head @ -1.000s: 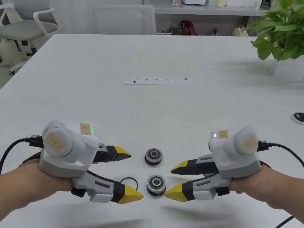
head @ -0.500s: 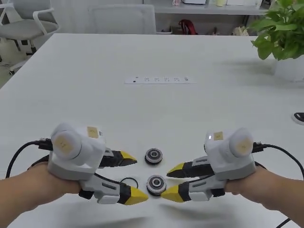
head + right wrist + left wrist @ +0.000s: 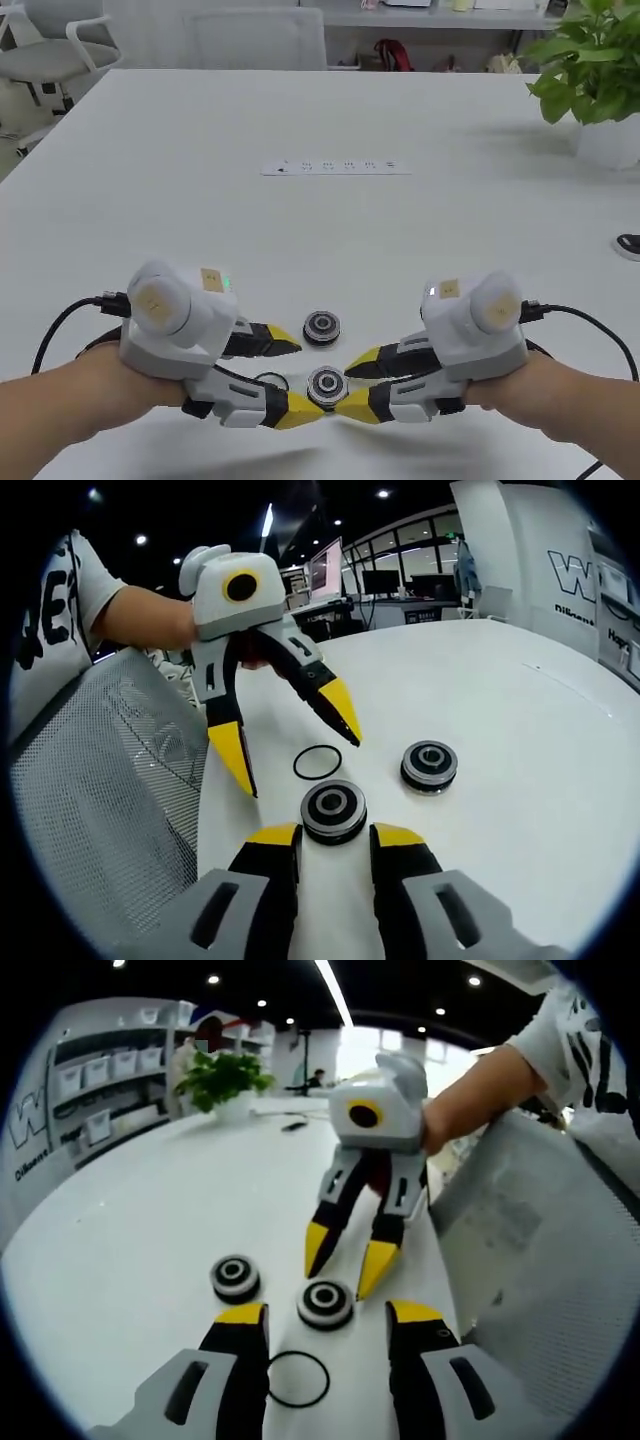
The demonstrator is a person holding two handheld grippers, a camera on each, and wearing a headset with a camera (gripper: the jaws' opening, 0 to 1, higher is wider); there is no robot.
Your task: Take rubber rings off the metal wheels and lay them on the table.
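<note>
Two metal wheels lie on the white table (image 3: 320,230). From above, the nearer wheel (image 3: 326,381) is partly masked by the yellow tips of my left gripper (image 3: 296,376) and right gripper (image 3: 353,383), and I cannot tell whether any tip touches it. One loose rubber ring (image 3: 297,1378) lies flat beneath the gap between the left gripper's jaws, half hidden under that gripper in the head view. Far ahead of both grippers sits a power strip (image 3: 336,167), with a potted plant (image 3: 590,60) beyond my right gripper and an office chair (image 3: 55,45) beyond my left. My left gripper is spread wide and holds nothing. My right gripper faces it, jaws parted less widely and empty, the nearer wheel just off its tips. The farther wheel (image 3: 321,326) lies apart from both.
</note>
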